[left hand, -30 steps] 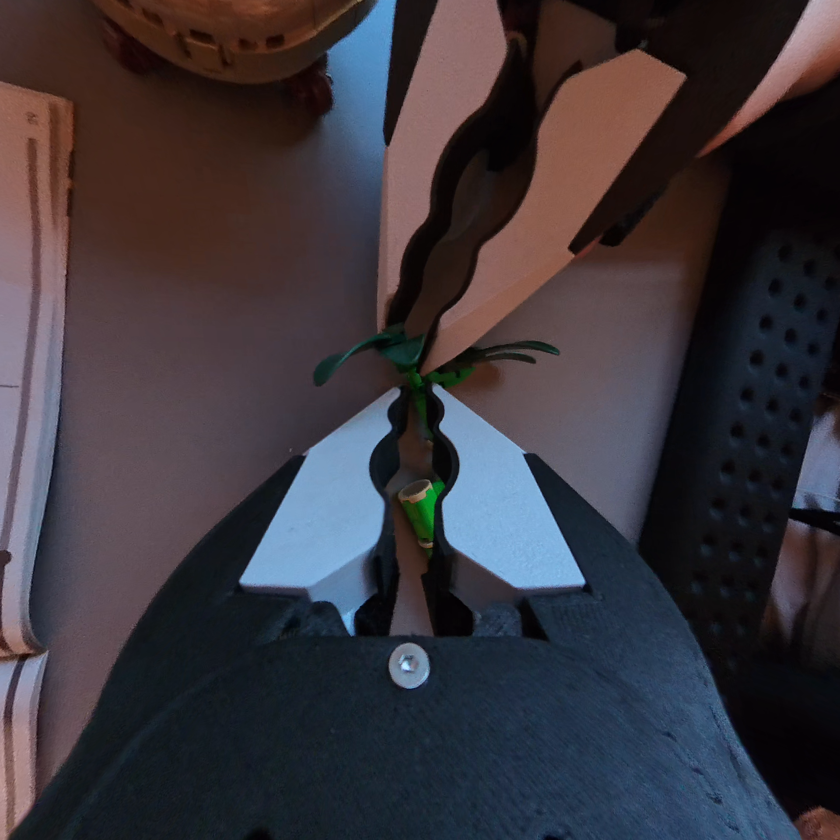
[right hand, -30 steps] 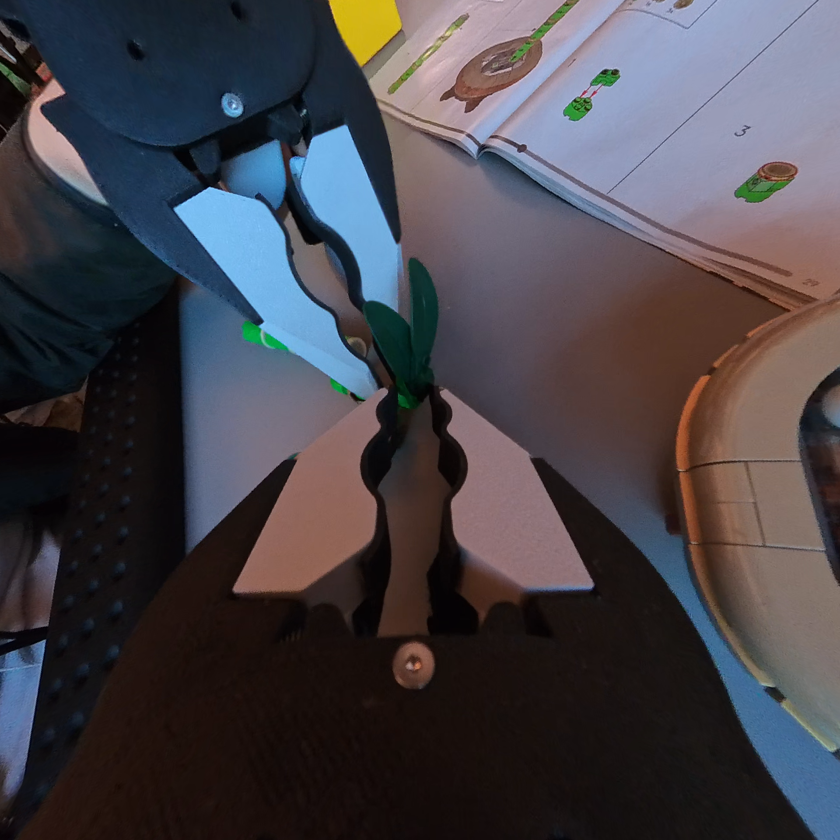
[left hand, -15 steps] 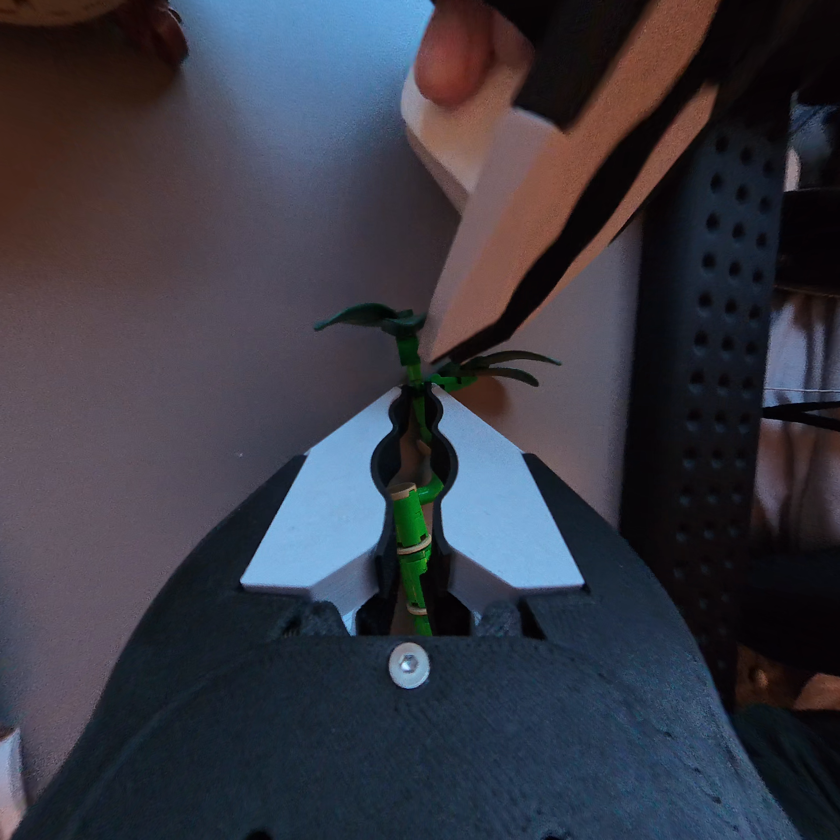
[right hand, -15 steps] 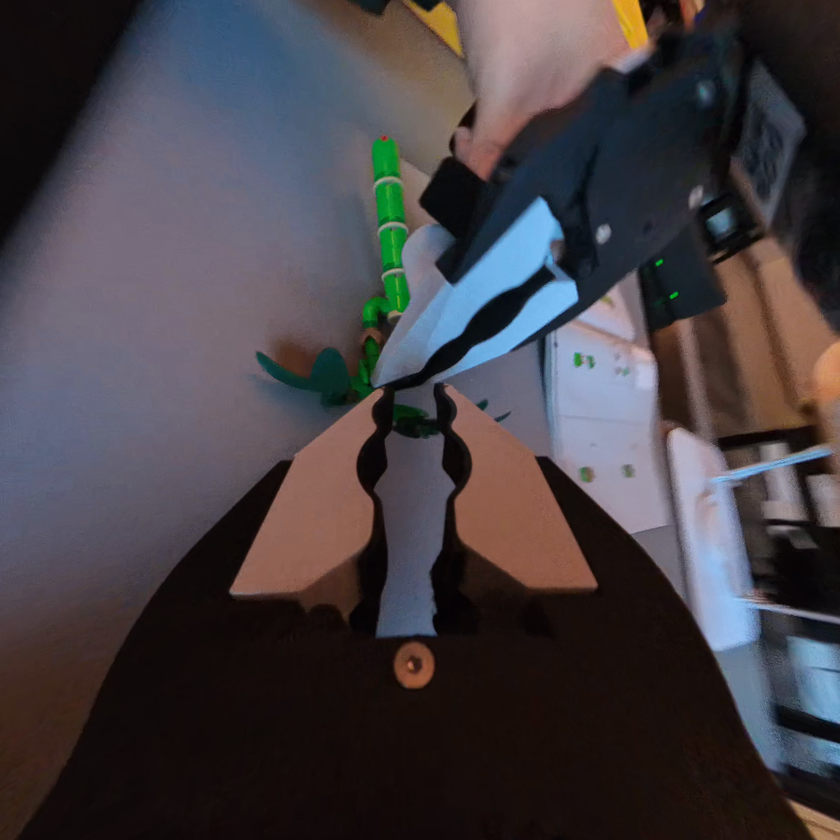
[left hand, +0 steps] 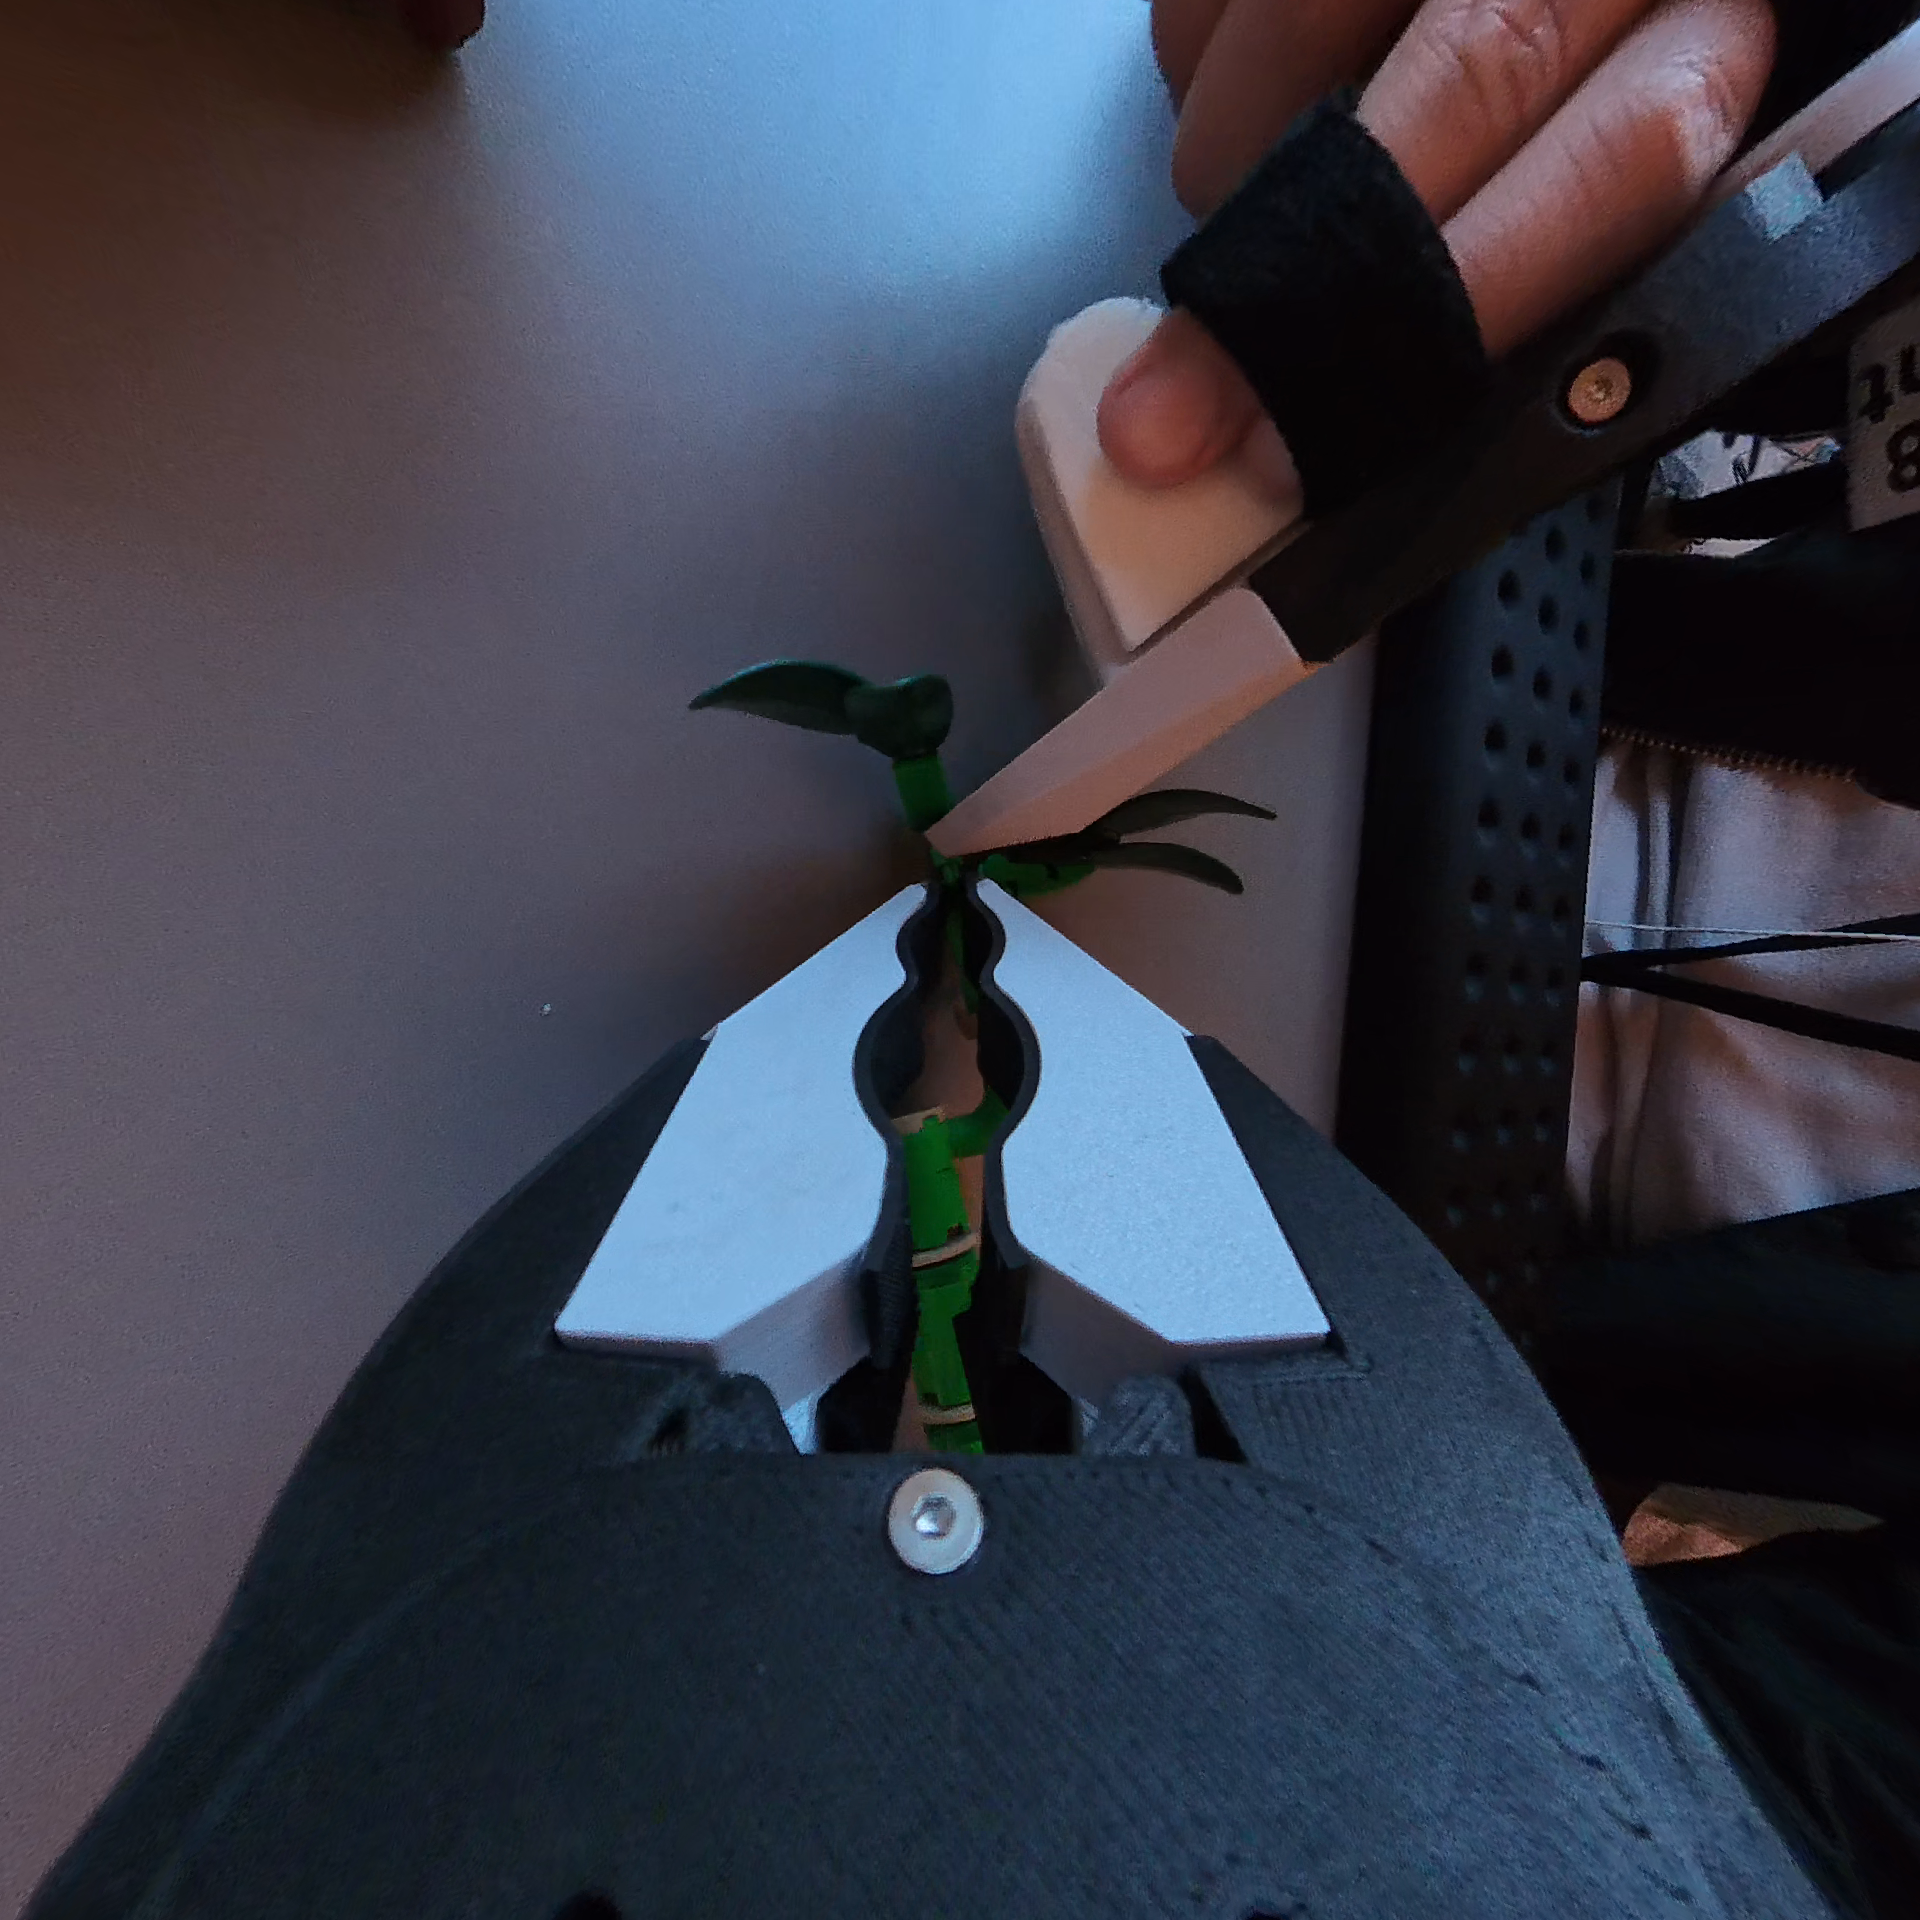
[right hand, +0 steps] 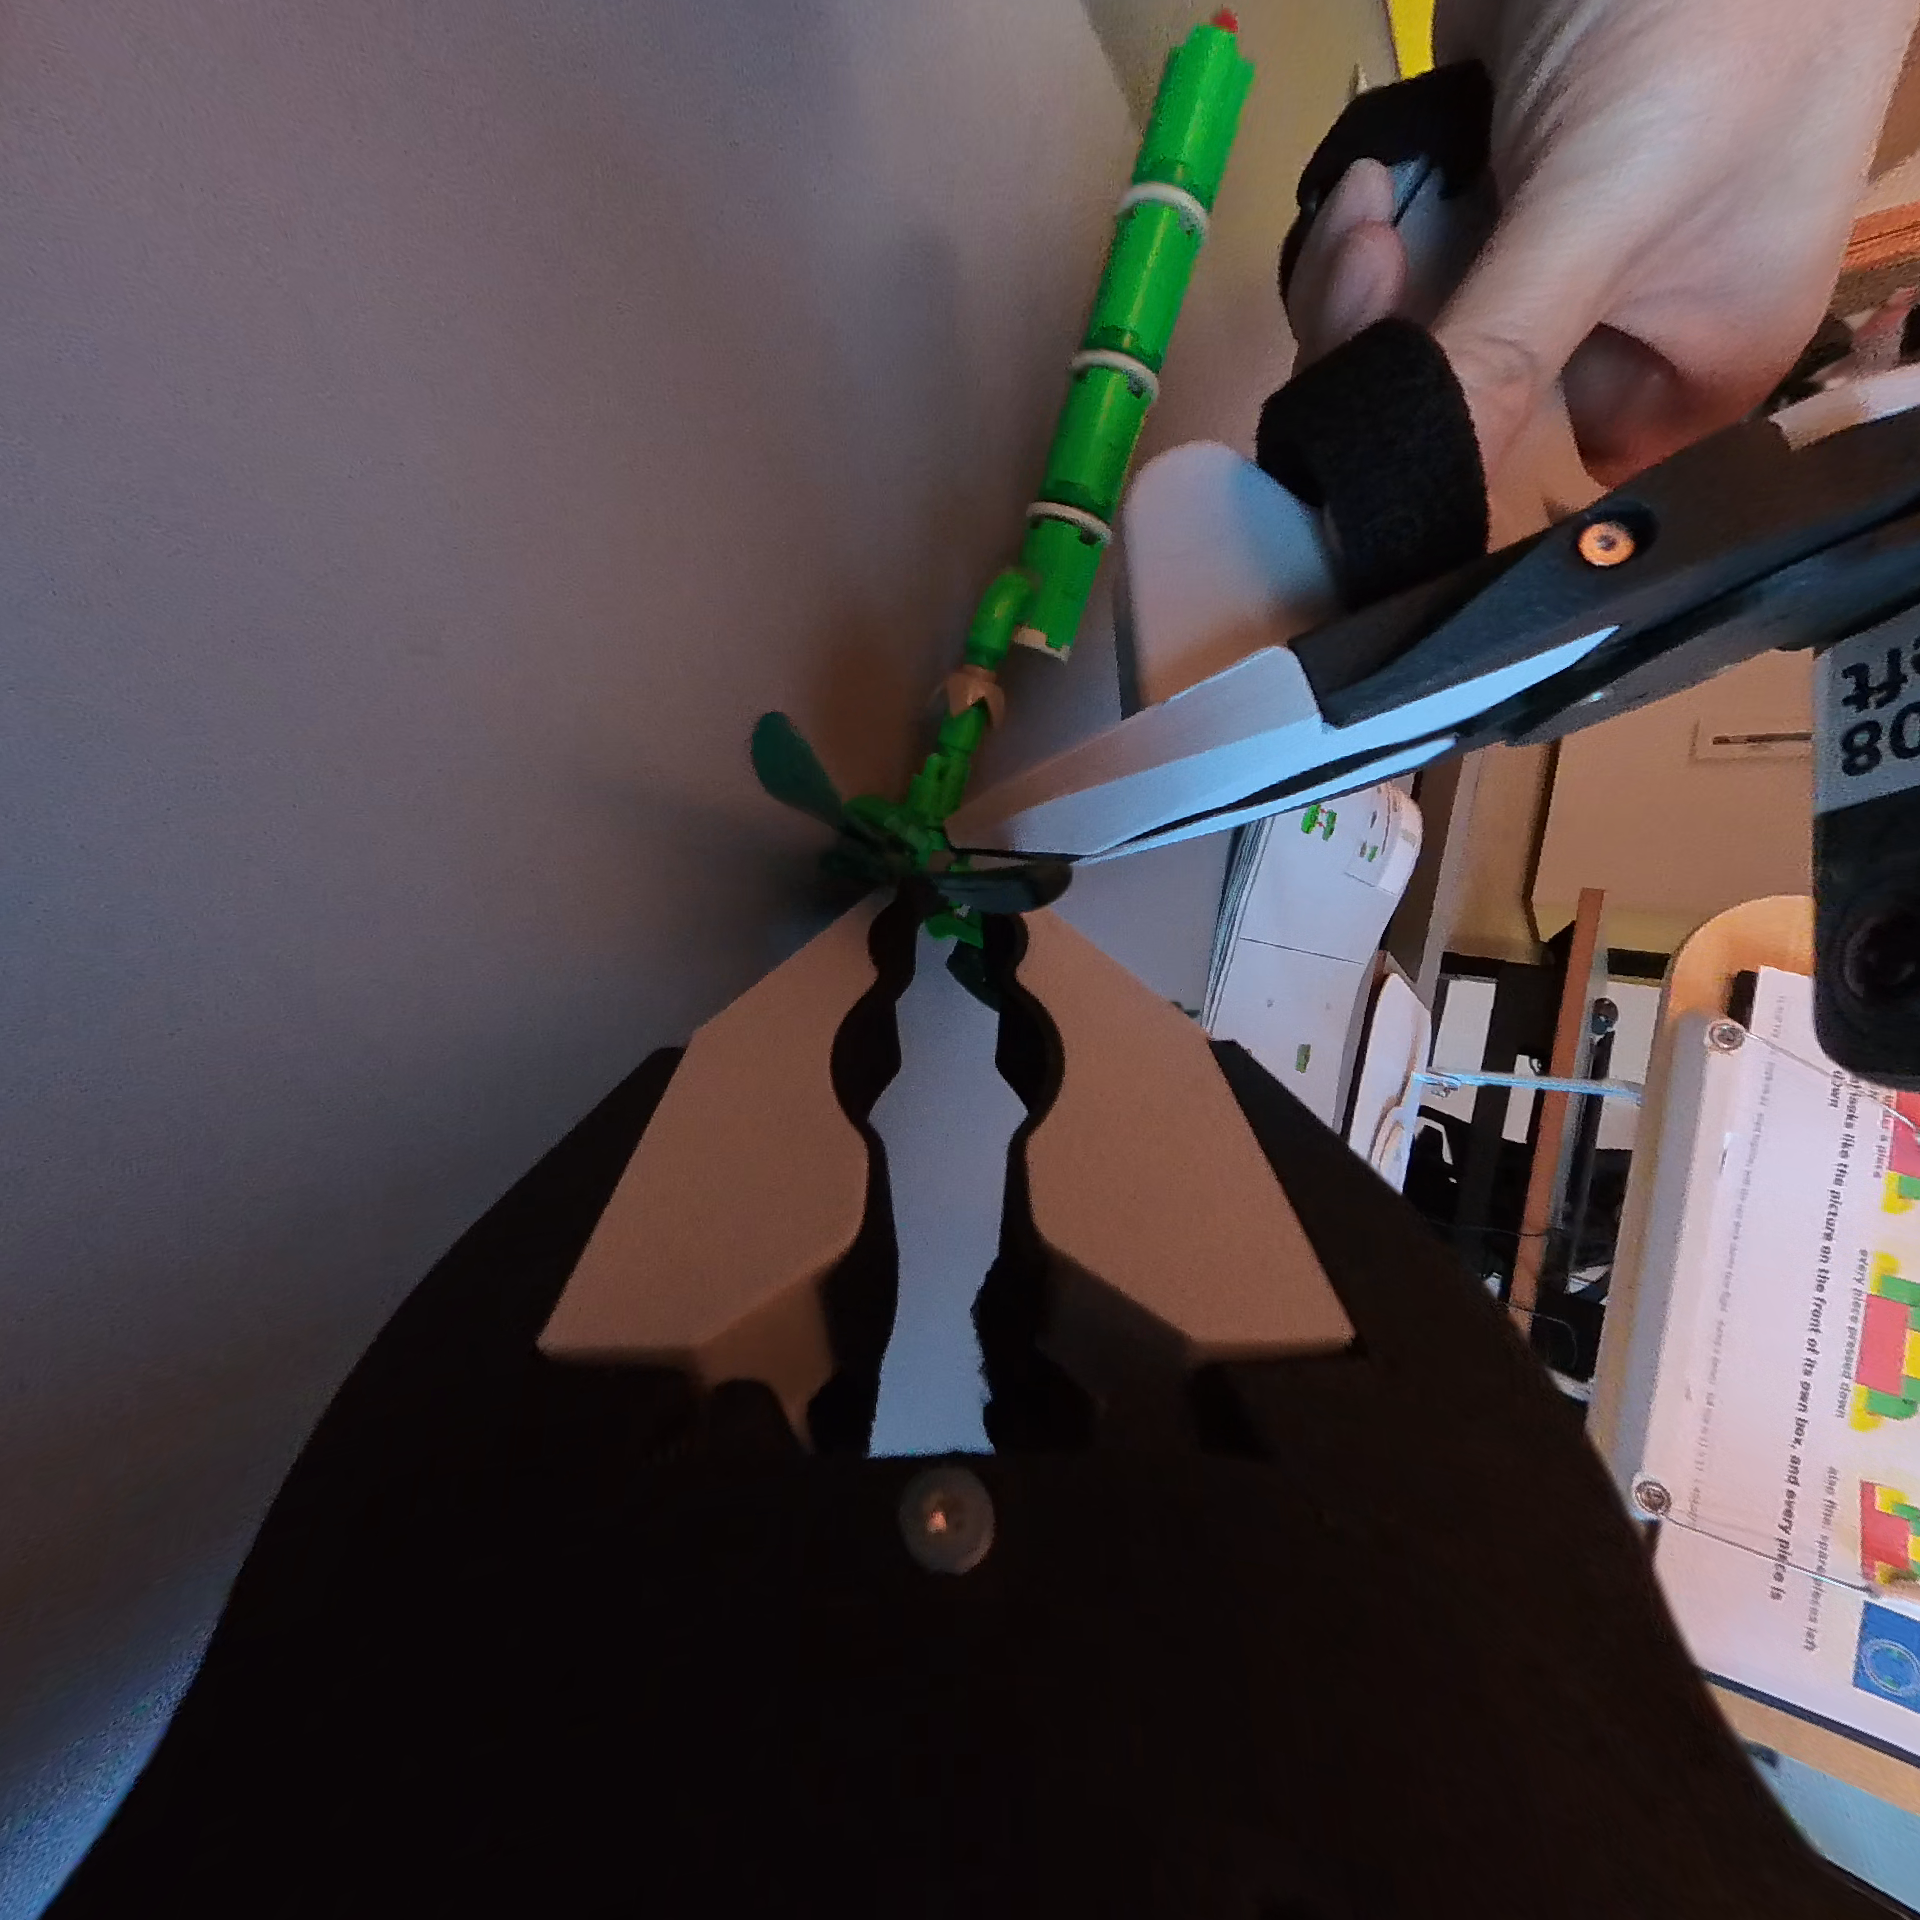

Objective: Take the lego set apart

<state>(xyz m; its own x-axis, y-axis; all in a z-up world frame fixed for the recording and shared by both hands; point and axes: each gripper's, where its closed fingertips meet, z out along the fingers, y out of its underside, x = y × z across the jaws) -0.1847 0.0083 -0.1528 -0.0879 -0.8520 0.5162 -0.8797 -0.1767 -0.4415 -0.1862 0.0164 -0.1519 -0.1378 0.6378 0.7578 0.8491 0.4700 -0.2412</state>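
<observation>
While both tools were held above the grey tabletop (left hand: pixel 436 540), they met at one small assembly: a bright green segmented plastic stalk with cream rings (right hand: pixel 1112 343) that carried dark green plastic leaves (left hand: pixel 800 698) at one end.

The left tool (left hand: pixel 948 883) was pinched tight on the thin green stem just below the leaves. Its pale fingers (left hand: pixel 769 1174) nearly met at the tips, and the thicker ringed part of the stalk (left hand: pixel 940 1247) ran back between them toward the black body. In the right wrist view the same tool (right hand: pixel 961 826) came in from the right side, and the stalk stood out beyond it, slanting up and away, with a small red tip at its far end.

The right tool (right hand: pixel 951 914) was narrowed around the leaf cluster (right hand: pixel 883 831), its fingertips at the leaves and the stem joint; whether it gripped firmly or merely touched could not be told. In the left wrist view its pointed pale finger (left hand: pixel 1122 748) pressed against the stem between the upper leaf and a spray of slim leaves (left hand: pixel 1153 842).

A person's hand (left hand: pixel 1455 156) with a black strap over one finger held the right tool, and another hand (right hand: pixel 1662 239), strapped likewise, held the left.

Beyond the tabletop edge, a black perforated panel (left hand: pixel 1496 831) stood in the left view, while printed sheets with coloured block pictures (right hand: pixel 1787 1351) showed at the right side of the right view.
</observation>
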